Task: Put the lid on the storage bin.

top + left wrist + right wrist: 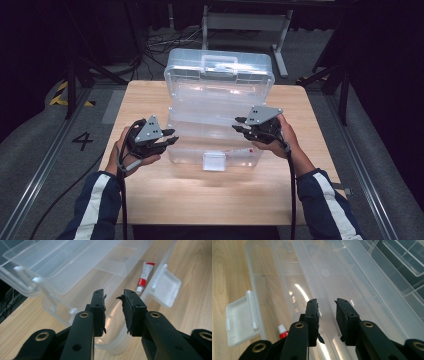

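Both grippers flank the open clear toolbox, nothing held yet.

The clear plastic box (215, 135) sits mid-table (150, 200), lid raised; the left gripper (170, 137) and right gripper (239, 124) hover at either end, each with jaws a little apart and empty. The inner tray (342, 277) looks like the target, so both should grip its ends level. A red-and-white tube (144, 277) lies on the box floor by the front latch (214, 162).

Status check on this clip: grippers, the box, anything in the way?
Left gripper and right gripper open, empty, flanking the clear box. Lid up. Red-and-white tube lies inside, near the front latch.
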Available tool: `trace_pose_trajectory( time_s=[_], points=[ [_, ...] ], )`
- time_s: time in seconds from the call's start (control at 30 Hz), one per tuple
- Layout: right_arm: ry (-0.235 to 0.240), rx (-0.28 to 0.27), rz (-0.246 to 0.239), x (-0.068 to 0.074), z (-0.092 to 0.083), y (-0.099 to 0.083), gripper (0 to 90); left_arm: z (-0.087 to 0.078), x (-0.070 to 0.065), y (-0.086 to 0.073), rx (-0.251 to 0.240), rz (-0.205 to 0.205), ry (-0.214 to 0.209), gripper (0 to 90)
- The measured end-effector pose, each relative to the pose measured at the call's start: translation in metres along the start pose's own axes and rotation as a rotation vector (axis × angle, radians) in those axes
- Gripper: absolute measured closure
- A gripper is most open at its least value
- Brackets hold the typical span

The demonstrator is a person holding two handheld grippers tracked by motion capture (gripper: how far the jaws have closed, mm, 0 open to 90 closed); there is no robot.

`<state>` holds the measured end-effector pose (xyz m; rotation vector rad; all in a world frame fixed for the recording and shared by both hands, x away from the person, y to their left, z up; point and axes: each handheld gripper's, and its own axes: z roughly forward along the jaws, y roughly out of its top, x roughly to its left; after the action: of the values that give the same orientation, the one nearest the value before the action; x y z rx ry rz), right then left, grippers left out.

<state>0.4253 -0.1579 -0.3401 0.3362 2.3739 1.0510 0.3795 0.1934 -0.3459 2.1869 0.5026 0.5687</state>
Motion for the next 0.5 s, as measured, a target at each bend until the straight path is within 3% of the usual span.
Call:
trace_pose_trajectory(
  time_s=[0.1,0.17,0.23,0.37,0.4,0.5],
  points=[
    [0.0,0.004,-0.003,0.001,0.0,0.0,71.8,-0.005,0.008,-0.001,-0.009,-0.009,0.023,71.2],
    [-0.001,0.005,-0.006,0.001,0.0,0.0,71.6,-0.007,0.012,0.0,0.01,0.008,0.077,69.6],
    [0.0,0.004,-0.007,0.001,0.0,0.0,71.5,-0.009,0.017,-0.001,-0.015,-0.025,0.08,70.2],
    [0.002,0.004,-0.008,0.002,0.0,-0.001,71.6,-0.008,0.024,0.0,-0.02,-0.034,0.09,71.4],
    [0.001,0.004,-0.006,0.002,0.0,-0.001,71.5,-0.007,0.029,0.002,-0.038,-0.057,0.099,71.1],
    [0.003,0.005,-0.008,0.002,0.0,-0.001,71.5,-0.006,0.033,0.004,-0.058,-0.07,0.099,70.8]
  ],
)
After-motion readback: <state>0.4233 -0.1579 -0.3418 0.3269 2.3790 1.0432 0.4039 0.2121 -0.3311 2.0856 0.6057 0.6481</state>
